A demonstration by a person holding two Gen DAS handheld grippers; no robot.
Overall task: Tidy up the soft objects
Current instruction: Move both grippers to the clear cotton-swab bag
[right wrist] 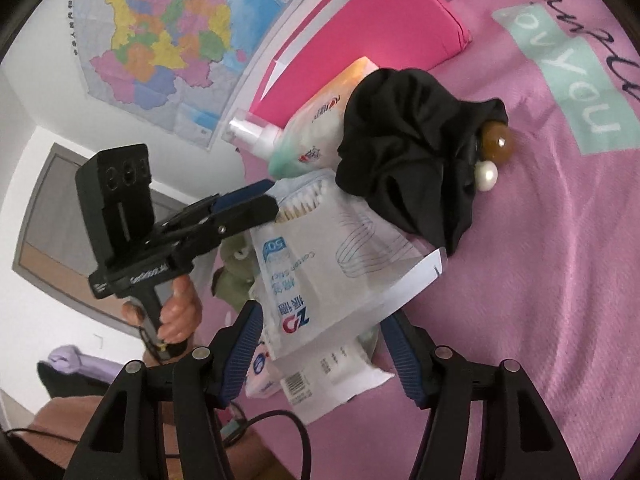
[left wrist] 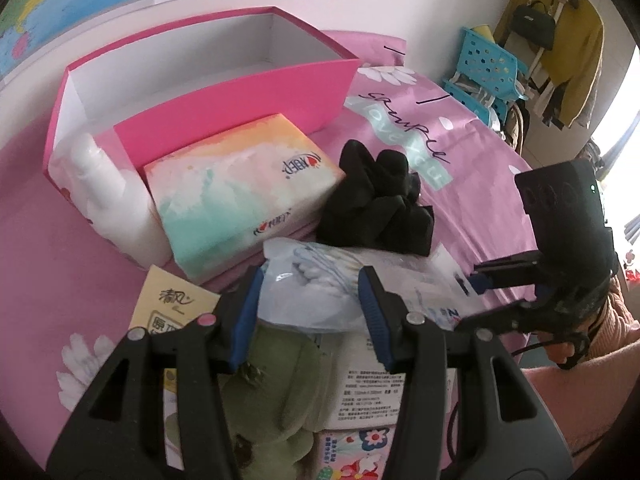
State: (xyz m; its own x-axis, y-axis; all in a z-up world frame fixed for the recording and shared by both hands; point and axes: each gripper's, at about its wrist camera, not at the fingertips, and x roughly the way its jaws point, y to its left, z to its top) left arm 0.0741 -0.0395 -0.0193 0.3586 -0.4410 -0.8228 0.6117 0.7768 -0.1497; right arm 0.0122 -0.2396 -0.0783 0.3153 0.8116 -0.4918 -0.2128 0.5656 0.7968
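Observation:
A clear bag of cotton swabs point(left wrist: 320, 284) lies on a pile on the pink bed. My left gripper point(left wrist: 310, 312) is open, its pads either side of the bag's near end. The bag also shows in the right wrist view point(right wrist: 320, 264), between the open fingers of my right gripper point(right wrist: 324, 344). A black scrunchie point(left wrist: 376, 200) with a brown and a white bead point(right wrist: 488, 174) lies just beyond. A pastel tissue pack point(left wrist: 236, 188) leans on the open pink box point(left wrist: 240, 96). A green plush toy point(left wrist: 272, 380) lies under my left gripper.
A white pump bottle point(left wrist: 108, 196) lies left of the tissue pack. A yellow tissue packet point(left wrist: 172, 308) and printed packs point(left wrist: 360, 400) lie near me. Blue baskets point(left wrist: 484, 68) and hanging clothes stand beyond the bed. A map covers the wall.

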